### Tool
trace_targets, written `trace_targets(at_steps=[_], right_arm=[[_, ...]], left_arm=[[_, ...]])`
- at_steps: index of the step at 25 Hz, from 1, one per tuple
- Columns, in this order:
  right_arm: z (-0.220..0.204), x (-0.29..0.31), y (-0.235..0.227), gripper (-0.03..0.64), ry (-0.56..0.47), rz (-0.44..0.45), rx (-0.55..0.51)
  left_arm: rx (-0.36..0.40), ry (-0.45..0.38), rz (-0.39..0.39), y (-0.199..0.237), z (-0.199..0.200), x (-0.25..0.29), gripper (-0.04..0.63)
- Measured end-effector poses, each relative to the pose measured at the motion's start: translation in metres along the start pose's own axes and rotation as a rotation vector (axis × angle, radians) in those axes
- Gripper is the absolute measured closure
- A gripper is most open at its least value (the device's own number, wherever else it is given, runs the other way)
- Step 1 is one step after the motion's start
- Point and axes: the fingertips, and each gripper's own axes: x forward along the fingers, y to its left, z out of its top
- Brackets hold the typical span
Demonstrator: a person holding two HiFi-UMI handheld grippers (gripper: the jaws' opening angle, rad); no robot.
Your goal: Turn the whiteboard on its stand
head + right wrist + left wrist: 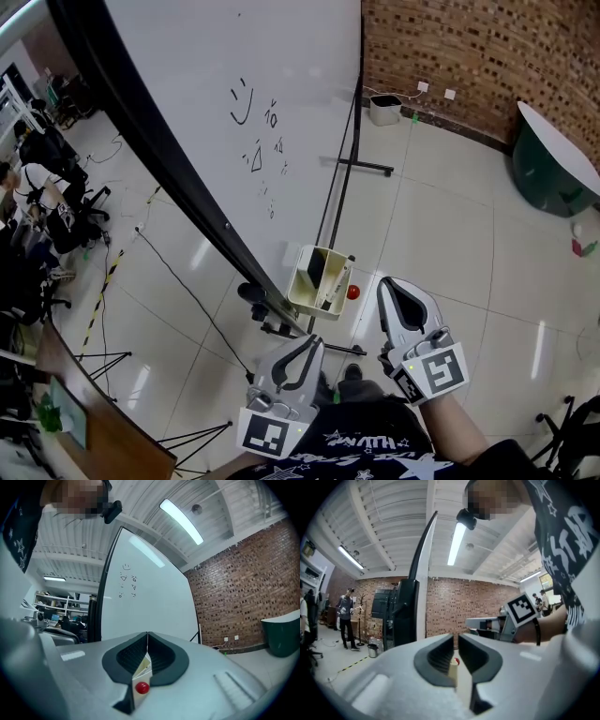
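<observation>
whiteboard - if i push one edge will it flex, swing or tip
The whiteboard probably stays stiff: a flat panel in a black frame. It hangs tilted, so it likely swings rather than slides. The thin stand foot might rock.

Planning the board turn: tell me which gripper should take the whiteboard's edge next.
Left, probably. The left gripper sits just beside the whiteboard's dark frame edge; the right gripper, jaws shut, is farther off, over the floor.

Smiley (242, 101) + illegible scribbles on whiteboard (187, 56); shirt (366, 448) print unreadable
</observation>
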Motion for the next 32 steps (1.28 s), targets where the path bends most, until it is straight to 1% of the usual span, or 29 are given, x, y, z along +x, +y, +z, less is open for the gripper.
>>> trace_targets(at_steps=[1, 4, 5, 7, 10, 13, 15, 19, 24, 27, 32], right_arm=[[0.000, -0.001, 0.001, 0.607, -0.001, 0.000, -0.003], [0.002, -0.005, 0.003, 0.609, -0.003, -0.013, -0.007], [0.003, -0.006, 0.003, 0.609, -0.004, -0.020, -0.005], [0.004, -0.008, 0.001, 0.609, -0.010, -0.036, 0.006], [0.005, -0.012, 0.001, 0.609, -0.019, -0.044, 0.005], [0.006, -0.014, 0.002, 0.609, -0.011, -0.047, -0.019], [0.007, -0.015, 0.001, 0.609, -0.011, -0.058, -0.025], [0.006, -0.016, -0.001, 0.609, 0.002, -0.068, -0.029], [0.003, -0.016, 0.000, 0.609, 0.026, -0.054, -0.043], [0.001, -0.015, -0.001, 0.609, 0.039, -0.049, -0.039], [0.000, -0.013, -0.003, 0.609, 0.047, -0.047, -0.043]], left_arm=[[0.009, -0.012, -0.032, -0.005, 0.004, 0.006, 0.591], [0.007, -0.048, -0.129, -0.019, 0.018, 0.024, 0.592], [-0.003, -0.056, -0.149, -0.022, 0.021, 0.030, 0.592], [-0.020, -0.075, -0.165, -0.022, 0.027, 0.041, 0.592], [-0.024, -0.079, -0.150, -0.016, 0.030, 0.055, 0.592], [-0.050, -0.068, -0.121, -0.005, 0.029, 0.068, 0.592], [-0.056, -0.075, -0.112, -0.001, 0.031, 0.076, 0.592], [-0.053, -0.079, -0.123, -0.001, 0.032, 0.090, 0.592], [-0.063, -0.074, -0.136, -0.003, 0.029, 0.100, 0.592], [-0.057, -0.075, -0.134, -0.004, 0.029, 0.102, 0.592], [-0.068, -0.067, -0.130, 0.000, 0.027, 0.105, 0.592]])
